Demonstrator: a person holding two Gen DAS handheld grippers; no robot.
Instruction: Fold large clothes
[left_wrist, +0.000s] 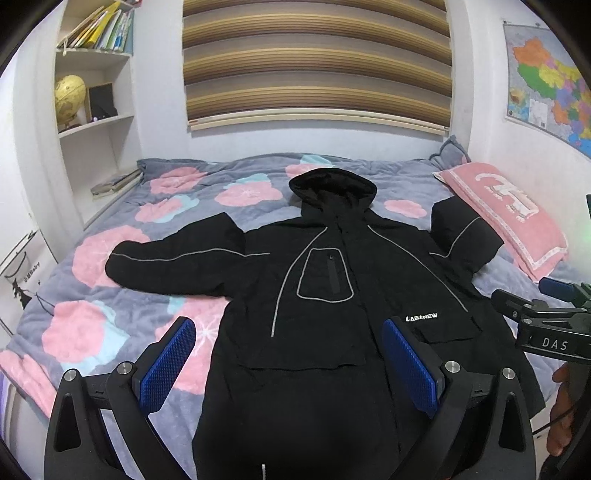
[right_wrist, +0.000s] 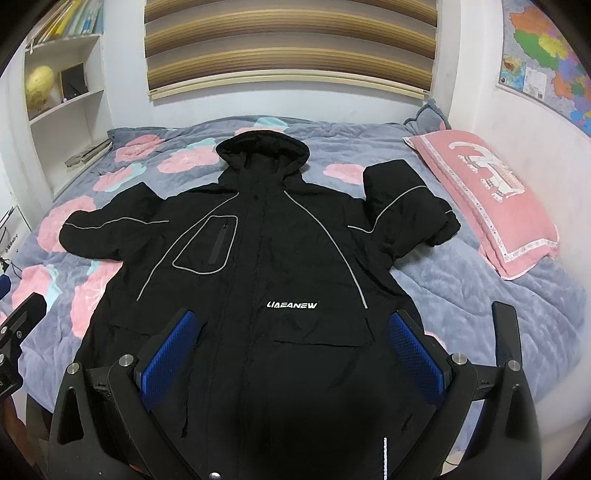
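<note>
Evidently no fold has been made yet. Black hooded jacket (right_wrist: 266, 266) lies face up and spread across the middle of the bed (right_wrist: 491, 321), hood (right_wrist: 263, 152) toward the far edge under the window blind (right_wrist: 291, 48), hem at the near edge. Its left-hand sleeve (left_wrist: 173, 264) stretches out flat toward the shelf side; the other sleeve (right_wrist: 404, 199) is bent upward beside the pink pillow (right_wrist: 487, 203) near the far right corner. Left gripper (left_wrist: 288, 365) and right gripper (right_wrist: 291, 358) hover above the lower front of the jacket, jaws spread wide, gripping nothing. All remains to do: sleeves turned in, sides brought over, body doubled from hem to hood.
</note>
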